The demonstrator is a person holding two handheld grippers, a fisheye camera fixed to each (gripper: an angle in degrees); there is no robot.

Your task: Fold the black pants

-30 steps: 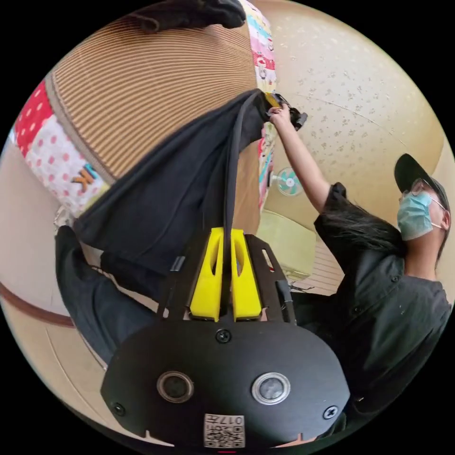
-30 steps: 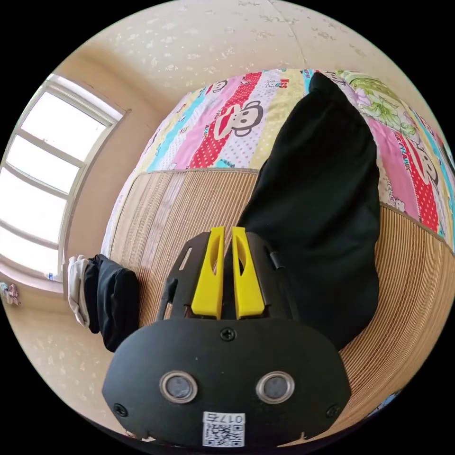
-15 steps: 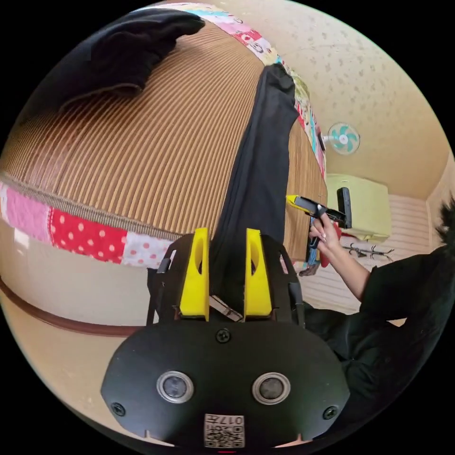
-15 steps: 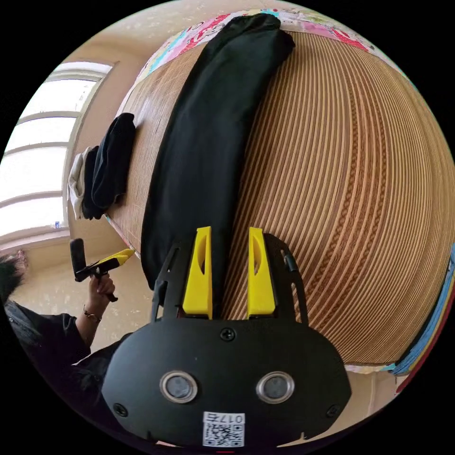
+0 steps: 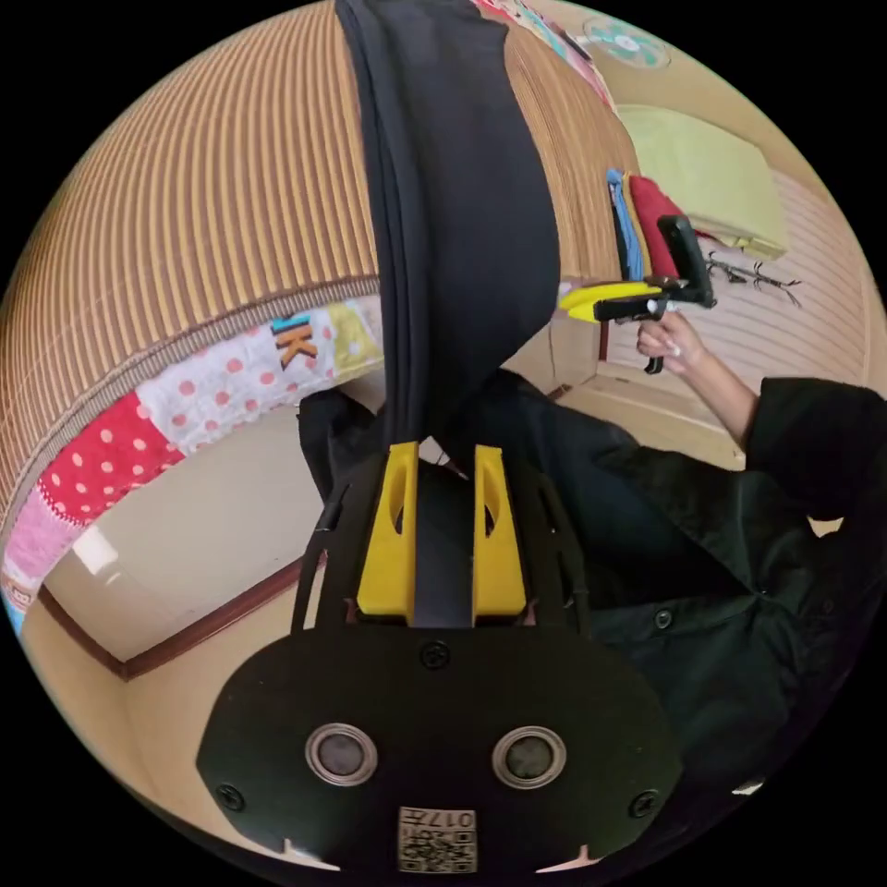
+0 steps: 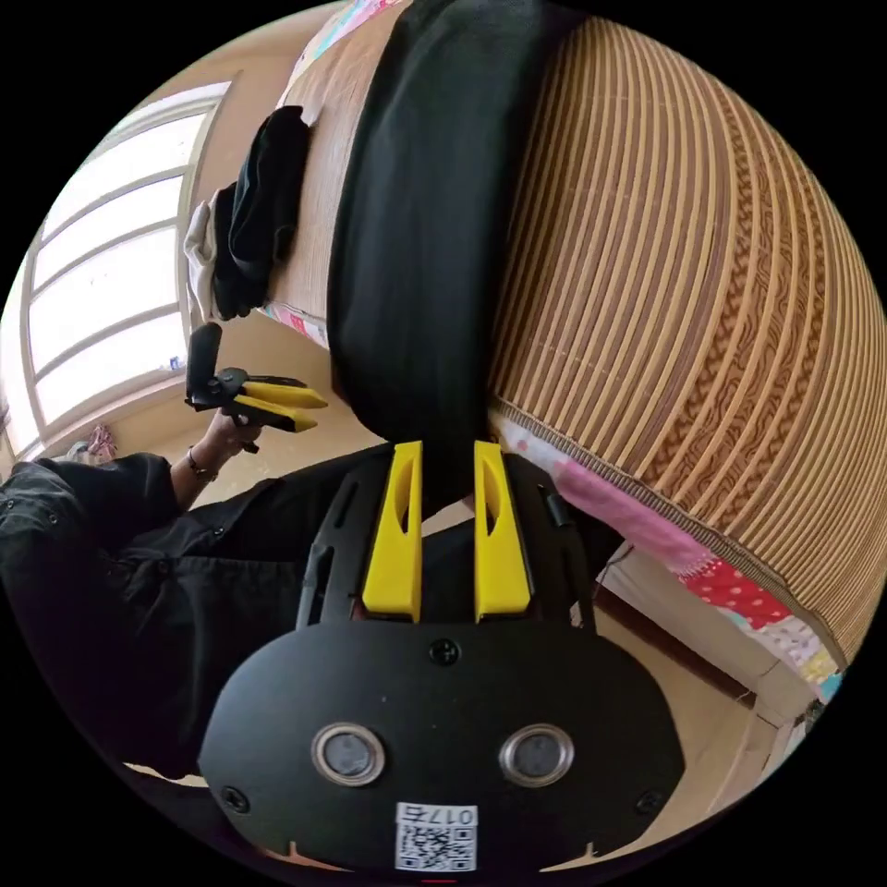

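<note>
Ribbed straw bed mat point(image 5: 203, 222) carries the long black pants point(image 5: 462, 185), doubled lengthwise with one end hanging over the bed edge.

Left gripper view: the left gripper point(image 5: 442, 462), yellow jaws parted, holds nothing and hangs just off the draped end; the right gripper point(image 5: 601, 300) hovers beside the strip, likewise empty, probably so the cloth can settle. Right gripper view: the right gripper point(image 6: 447, 459), jaws apart, faces the pants point(image 6: 425, 231); the left gripper point(image 6: 277, 402) waits nearby. A dark folded clothes pile point(image 6: 254, 217) sits well aside; the patchwork quilt border point(image 6: 647, 527) lies beneath the mat's edge.
</note>
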